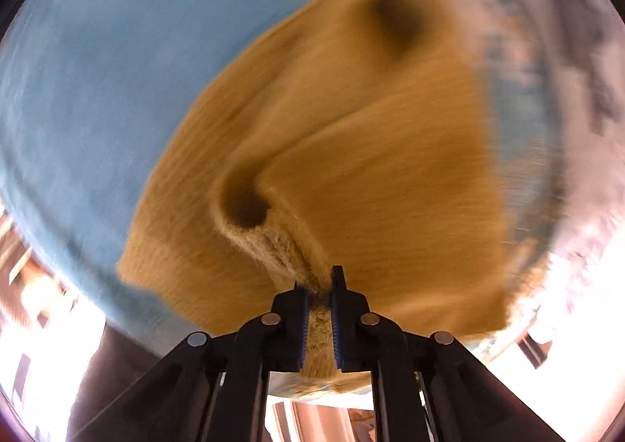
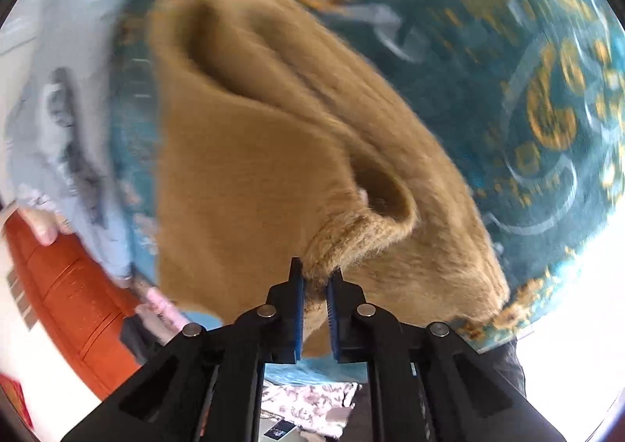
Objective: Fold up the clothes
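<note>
Left tongs (image 1: pixel 320 285) pinch tight on ribbed edge of fuzzy brown sweater (image 1: pixel 351 153); right tongs (image 2: pixel 314 283) pinch same edge further along
Sweater hangs lifted over blue patterned cloth (image 2: pixel 527 70), bunched, not flat
Folding barely begun: still must lay out, fold
Pale blue clothes (image 2: pixel 58 98) wait beside

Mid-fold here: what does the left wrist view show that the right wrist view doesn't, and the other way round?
Left wrist only: the left gripper shut on the tan sweater, over plain light-blue cloth. Right wrist only: the right gripper shut on the sweater's ribbed edge, a teal cloth with gold pattern, an orange box. Both: the same sweater, pinched and blurred.
</note>
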{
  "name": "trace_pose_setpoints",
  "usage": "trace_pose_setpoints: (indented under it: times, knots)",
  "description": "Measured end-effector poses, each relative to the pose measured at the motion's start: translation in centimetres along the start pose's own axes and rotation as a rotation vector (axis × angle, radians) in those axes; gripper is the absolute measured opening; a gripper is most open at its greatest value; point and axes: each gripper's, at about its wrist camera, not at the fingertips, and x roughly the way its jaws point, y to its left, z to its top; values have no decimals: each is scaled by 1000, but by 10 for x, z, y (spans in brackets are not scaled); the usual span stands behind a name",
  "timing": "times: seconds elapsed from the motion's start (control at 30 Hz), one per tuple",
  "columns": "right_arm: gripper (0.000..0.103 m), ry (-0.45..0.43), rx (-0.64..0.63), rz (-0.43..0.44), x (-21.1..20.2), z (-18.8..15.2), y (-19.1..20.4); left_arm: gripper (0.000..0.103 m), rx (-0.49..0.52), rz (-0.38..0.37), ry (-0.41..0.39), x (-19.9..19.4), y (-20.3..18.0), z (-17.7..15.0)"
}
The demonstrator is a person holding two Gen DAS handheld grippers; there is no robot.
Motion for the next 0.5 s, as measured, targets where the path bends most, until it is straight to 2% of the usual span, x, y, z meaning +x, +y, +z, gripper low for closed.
trace_pose_setpoints:
  times: [0.17,0.23,0.27,0.33,0.5]
  knots:
    - [10,-136,-205,169,-62,7,70,10,243,-237,-165,-89,-80,9]
    - [10,-191,-306,171,-81,-2,79,10,338,-240,-226,-109,-84,3]
    - [10,-216,-357,157,-89,-6,80,10,364,-217,-235,-107,-84,-4]
    - [10,-219,-402,104,-94,-8,69,10,344,-136,-186,-76,-57,-9]
    - [8,-79,-297,-82,-27,-17,-1,10,216,99,-41,12,17,-17]
